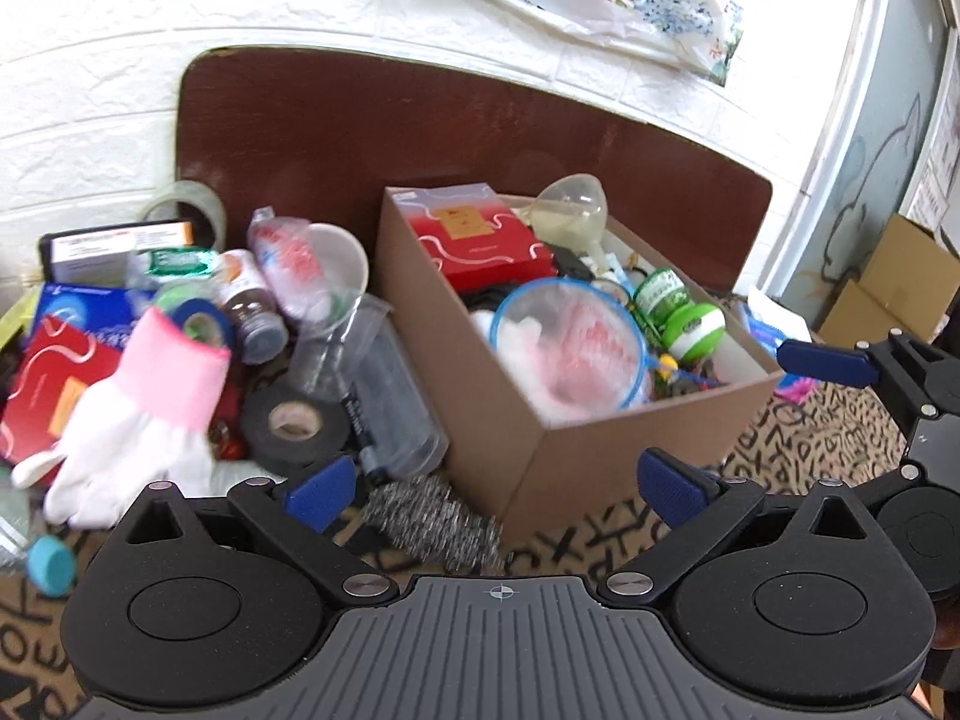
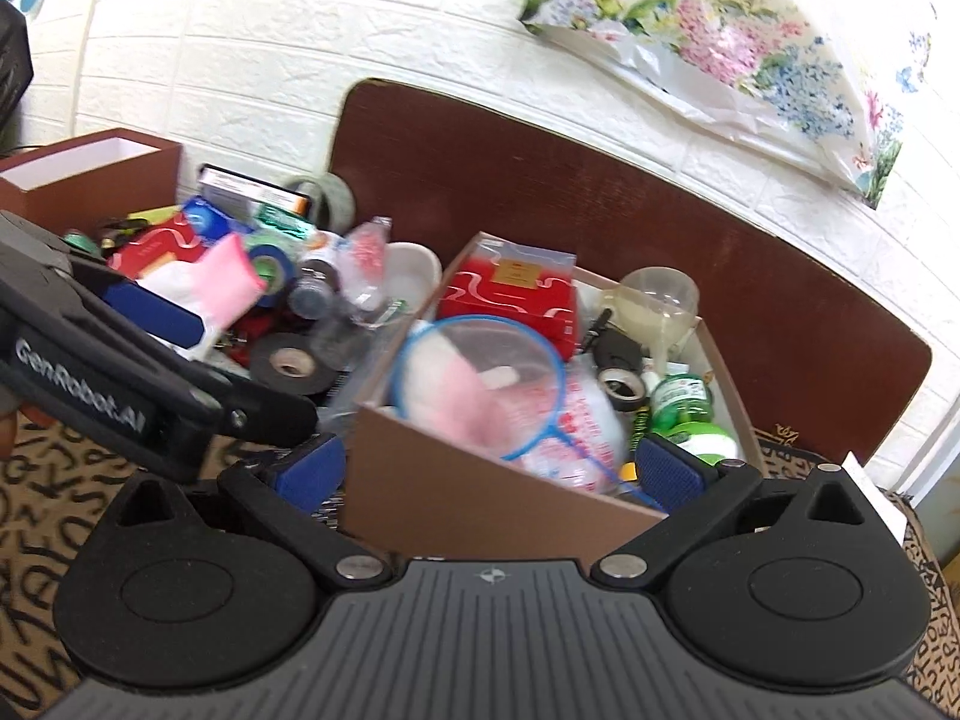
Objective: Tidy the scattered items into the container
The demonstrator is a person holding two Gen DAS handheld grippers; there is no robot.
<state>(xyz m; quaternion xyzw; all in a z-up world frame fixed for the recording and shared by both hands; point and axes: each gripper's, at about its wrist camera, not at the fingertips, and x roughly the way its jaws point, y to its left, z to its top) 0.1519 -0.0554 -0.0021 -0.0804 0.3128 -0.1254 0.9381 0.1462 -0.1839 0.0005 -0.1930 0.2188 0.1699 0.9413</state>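
Note:
A brown cardboard box [image 1: 480, 372] stands on the patterned cloth, filled with a red packet [image 1: 480, 240], a blue-rimmed strainer [image 1: 570, 342], a green jar [image 1: 696, 330] and a clear funnel [image 1: 570, 204]. It also shows in the right wrist view [image 2: 456, 480]. Left of it lies a heap: a white and pink glove [image 1: 138, 414], a black tape roll [image 1: 294, 420], a steel scourer [image 1: 432, 516], a clear cup [image 1: 372, 384]. My left gripper [image 1: 498, 486] is open and empty over the scourer and the box corner. My right gripper [image 2: 489, 468] is open and empty at the box's near wall.
A dark wooden board [image 1: 420, 126] leans on the white brick wall behind. A second brown box [image 2: 90, 174] stands far left. Cardboard boxes [image 1: 894, 282] sit at the right. A teal bottle cap [image 1: 51, 564] lies at the lower left. The left gripper crosses the right wrist view [image 2: 120, 360].

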